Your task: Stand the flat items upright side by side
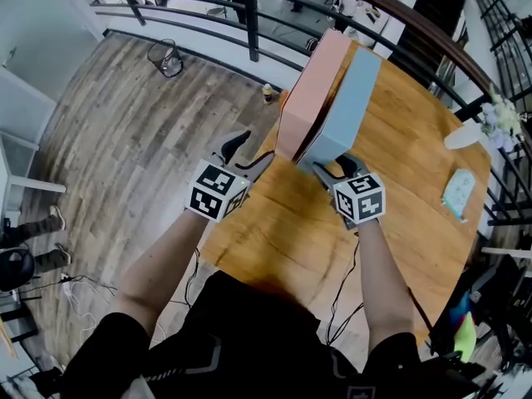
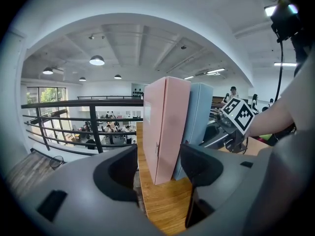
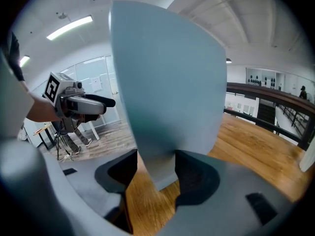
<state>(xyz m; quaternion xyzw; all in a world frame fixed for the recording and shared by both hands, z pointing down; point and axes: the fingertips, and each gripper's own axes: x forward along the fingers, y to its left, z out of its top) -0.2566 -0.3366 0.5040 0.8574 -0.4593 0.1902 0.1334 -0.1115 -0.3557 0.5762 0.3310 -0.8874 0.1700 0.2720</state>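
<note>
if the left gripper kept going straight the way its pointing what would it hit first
Most likely the near edge of the upright pink box, which stands straight ahead of the open left gripper. The blue box is beside it, further right.

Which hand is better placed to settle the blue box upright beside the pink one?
Right. The right tool has the lower corner of the blue box between its jaws, apparently gripped. The left tool stands open, short of the pink box.
</note>
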